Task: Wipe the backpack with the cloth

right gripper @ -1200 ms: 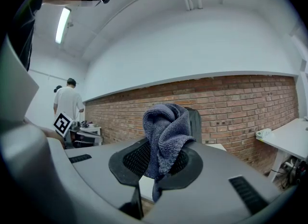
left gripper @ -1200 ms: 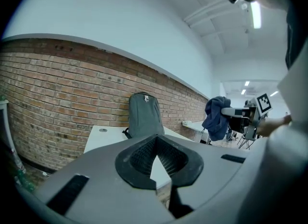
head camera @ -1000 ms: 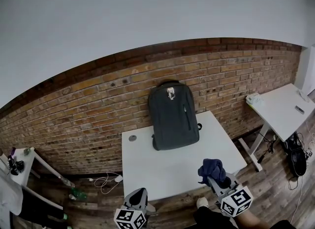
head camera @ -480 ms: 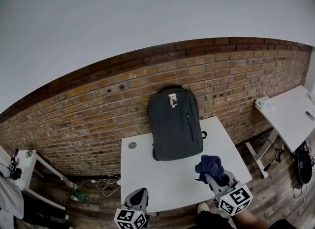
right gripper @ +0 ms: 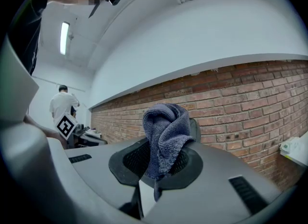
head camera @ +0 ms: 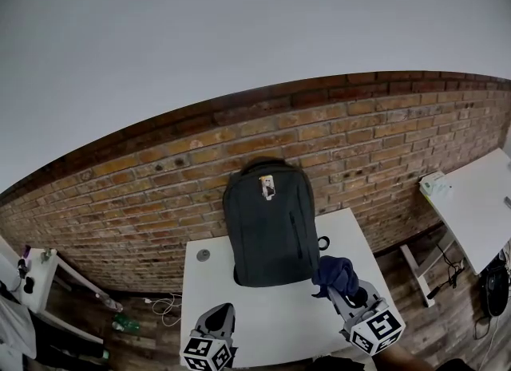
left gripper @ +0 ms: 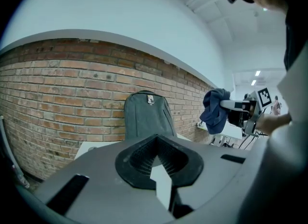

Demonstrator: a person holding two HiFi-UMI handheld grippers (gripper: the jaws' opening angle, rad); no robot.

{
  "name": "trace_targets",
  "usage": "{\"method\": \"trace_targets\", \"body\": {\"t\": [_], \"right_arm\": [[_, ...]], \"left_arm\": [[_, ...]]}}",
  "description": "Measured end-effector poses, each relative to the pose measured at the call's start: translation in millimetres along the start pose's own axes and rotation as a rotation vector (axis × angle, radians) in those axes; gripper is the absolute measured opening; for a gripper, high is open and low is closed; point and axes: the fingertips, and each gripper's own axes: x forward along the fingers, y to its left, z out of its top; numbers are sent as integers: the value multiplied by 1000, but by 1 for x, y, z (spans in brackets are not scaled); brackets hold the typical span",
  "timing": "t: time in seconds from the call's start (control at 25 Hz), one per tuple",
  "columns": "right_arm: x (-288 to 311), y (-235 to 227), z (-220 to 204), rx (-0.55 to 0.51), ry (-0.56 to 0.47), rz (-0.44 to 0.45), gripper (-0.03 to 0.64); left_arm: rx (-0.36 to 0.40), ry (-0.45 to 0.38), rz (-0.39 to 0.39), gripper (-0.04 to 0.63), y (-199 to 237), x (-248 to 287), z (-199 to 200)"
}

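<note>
A backpack [head camera: 270, 222] is showing matt, dark grey woven fabric, smooth and without shine. The cloth [right gripper: 165, 136] is looking like dark blue terry towelling, looped and rough. The table [head camera: 271, 317] is showing a smooth, matt white top. The brick wall [head camera: 144, 194] is appearing coarse, with pale gritty mortar lines. The right gripper [right gripper: 156, 170] and left gripper [left gripper: 159, 163] are showing matt grey plastic shells with black ribbed linings, possibly rubber. The floor [head camera: 443, 321] is looking like worn wood planks.

Left tongs [head camera: 220, 312] closed, empty; right tongs [head camera: 338, 291] forward, clamping cloth [head camera: 334, 270].
</note>
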Motion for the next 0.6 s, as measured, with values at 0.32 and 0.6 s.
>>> {"method": "trace_targets", "body": {"t": [0.32,0.6], "right_arm": [[30,-58,6,32,-1,48,40],[56,-76,-5,64,36,111,40]], "left_arm": [[18,14,11,-9,-24,64,21],[44,6,48,-9,-25,88,36]]}}
